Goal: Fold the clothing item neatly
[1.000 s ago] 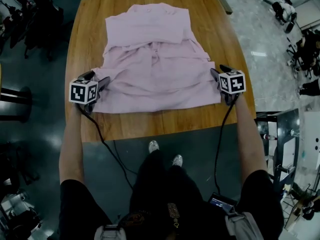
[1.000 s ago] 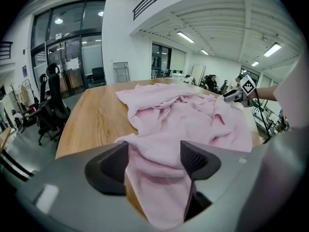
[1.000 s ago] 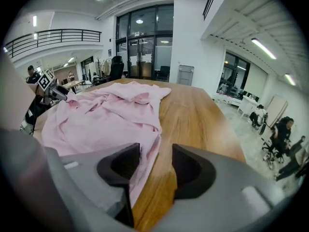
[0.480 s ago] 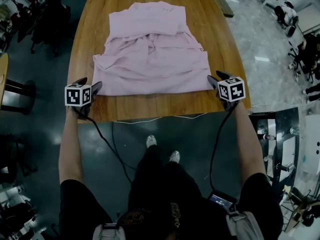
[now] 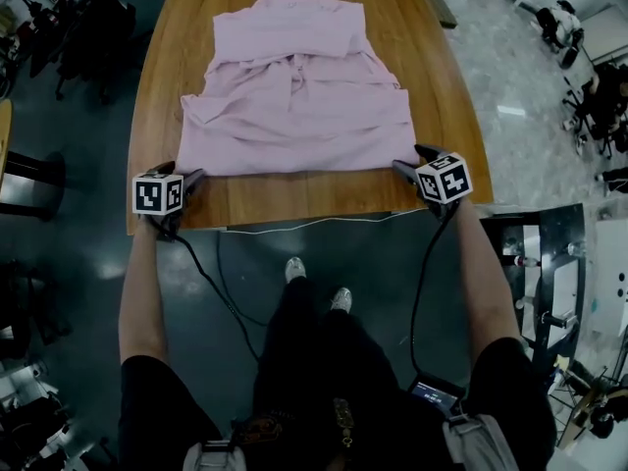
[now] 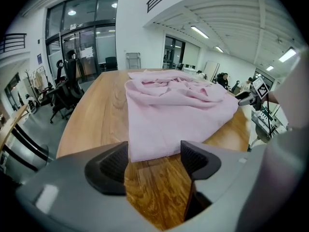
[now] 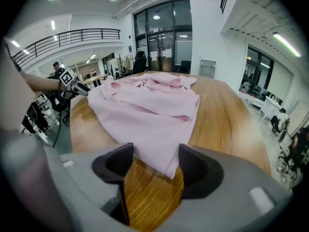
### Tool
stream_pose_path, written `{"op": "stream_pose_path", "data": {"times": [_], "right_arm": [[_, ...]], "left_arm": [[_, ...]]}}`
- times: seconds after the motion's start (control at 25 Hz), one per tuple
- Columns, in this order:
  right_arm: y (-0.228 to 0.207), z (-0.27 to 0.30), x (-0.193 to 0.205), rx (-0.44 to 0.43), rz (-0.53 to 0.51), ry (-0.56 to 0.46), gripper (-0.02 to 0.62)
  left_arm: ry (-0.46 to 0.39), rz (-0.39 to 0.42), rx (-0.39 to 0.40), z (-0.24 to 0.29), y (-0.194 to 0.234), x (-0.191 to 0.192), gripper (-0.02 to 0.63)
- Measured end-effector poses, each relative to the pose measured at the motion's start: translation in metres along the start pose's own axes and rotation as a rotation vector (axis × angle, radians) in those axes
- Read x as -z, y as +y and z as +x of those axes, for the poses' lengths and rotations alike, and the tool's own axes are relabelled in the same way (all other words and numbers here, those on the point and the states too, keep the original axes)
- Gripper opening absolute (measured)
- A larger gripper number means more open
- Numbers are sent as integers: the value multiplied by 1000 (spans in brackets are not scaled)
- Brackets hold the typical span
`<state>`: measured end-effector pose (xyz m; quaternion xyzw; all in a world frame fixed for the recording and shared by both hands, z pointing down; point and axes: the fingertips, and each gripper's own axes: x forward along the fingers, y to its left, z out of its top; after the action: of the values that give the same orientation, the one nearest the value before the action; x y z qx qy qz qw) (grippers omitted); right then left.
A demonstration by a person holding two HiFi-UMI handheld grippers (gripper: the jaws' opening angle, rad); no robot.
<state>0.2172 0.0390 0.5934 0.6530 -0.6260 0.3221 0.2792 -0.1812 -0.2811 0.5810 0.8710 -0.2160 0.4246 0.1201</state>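
Left gripper view alone shows garment (image 6: 169, 110) between parted jaws.

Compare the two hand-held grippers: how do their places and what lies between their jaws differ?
The left hand-held gripper is at the garment's near left corner, the right hand-held gripper at its near right. A straight hem crosses the left's gap; a pointed corner reaches into the right's. The right's jaws have just been opening. Both are open, not clamping the cloth.
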Motion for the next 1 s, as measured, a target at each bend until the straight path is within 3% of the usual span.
{"op": "stream_pose_path", "data": {"times": [0.08,0.24,0.4,0.52,0.68,1.0], "right_arm": [[3,6,7,-3,2,23,290],[4,8,12,10,20,19,270],[5,9,9,36,-8,40,112],[8,6,7,56,-40,67,75],[10,-24,-12,58,-62,29,69],[-6,-80,-63,72,-105,-66,66]], "left_arm": [[19,6,11,7,-1,2,329],[59,1,67,15,-10,9,212],[79,5,101,15,-18,8,117],[75,-21,127,5,-20,6,103],[15,-46,146,-29,-21,-12,97],[-79,-25,98,-87,-29,-63,88]]}}
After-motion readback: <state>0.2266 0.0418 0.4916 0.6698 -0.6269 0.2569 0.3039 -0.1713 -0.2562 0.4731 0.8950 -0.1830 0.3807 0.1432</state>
